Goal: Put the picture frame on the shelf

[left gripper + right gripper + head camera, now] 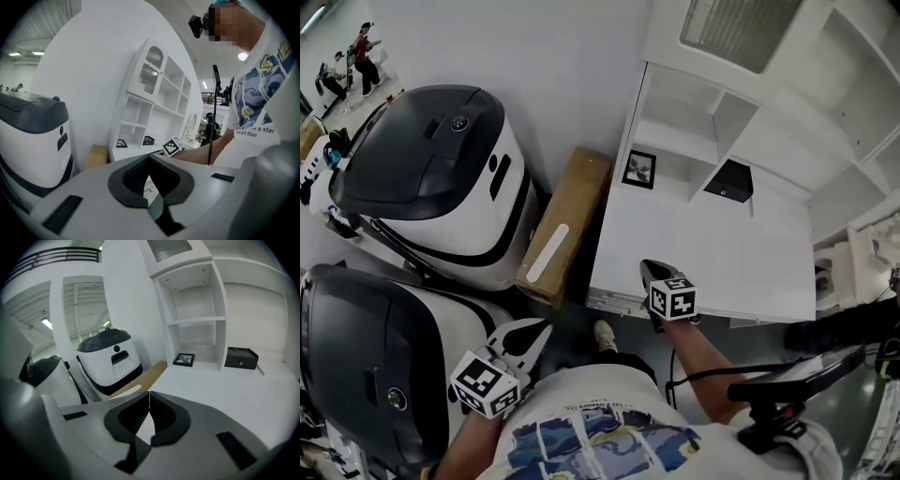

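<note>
The black picture frame [638, 169] lies in the lowest left cubby of the white shelf unit [741, 112], at the back of the white counter [703, 253]. It also shows small in the left gripper view as the picture frame [121, 143], and in the right gripper view as the picture frame [183, 360]. My right gripper [653, 272] hovers over the counter's front edge, well short of the frame, pointing toward it. Its jaws are shut and empty [149, 395]. My left gripper [532, 331] hangs off the counter near my body, shut on nothing [149, 158].
A black box [729, 181] sits in the neighbouring cubby. A long cardboard box [565, 225] lies on the floor against the counter's left side. Two big white-and-dark-grey machines [431, 178] [375, 375] fill the left. A black stand [797, 375] is at the lower right.
</note>
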A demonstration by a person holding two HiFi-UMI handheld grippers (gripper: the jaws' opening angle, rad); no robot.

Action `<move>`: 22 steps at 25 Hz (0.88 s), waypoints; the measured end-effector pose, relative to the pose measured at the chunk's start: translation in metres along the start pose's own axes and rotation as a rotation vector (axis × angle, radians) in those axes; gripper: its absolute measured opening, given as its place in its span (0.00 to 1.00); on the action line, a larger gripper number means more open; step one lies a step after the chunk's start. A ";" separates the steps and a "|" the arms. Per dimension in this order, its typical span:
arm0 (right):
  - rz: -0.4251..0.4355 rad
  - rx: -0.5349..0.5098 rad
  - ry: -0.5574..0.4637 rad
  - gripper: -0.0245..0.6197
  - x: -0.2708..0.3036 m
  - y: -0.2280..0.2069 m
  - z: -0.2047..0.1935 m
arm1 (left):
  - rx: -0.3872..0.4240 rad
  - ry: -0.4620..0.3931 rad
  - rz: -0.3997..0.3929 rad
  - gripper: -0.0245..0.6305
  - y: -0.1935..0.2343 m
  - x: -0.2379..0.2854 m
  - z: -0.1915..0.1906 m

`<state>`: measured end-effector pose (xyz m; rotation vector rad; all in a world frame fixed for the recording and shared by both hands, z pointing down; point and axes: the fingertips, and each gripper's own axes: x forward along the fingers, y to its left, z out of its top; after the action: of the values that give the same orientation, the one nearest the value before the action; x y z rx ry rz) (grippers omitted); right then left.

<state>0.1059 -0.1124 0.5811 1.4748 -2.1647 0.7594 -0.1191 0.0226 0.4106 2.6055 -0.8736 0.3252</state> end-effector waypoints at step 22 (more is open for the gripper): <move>0.127 -0.213 -0.029 0.08 -0.105 0.138 -0.047 | 0.001 0.001 -0.086 0.06 -0.037 -0.053 -0.044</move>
<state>0.0157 0.0331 0.5250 1.2592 -2.2979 0.5314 -0.1418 0.0959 0.4227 2.6347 -0.7578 0.3038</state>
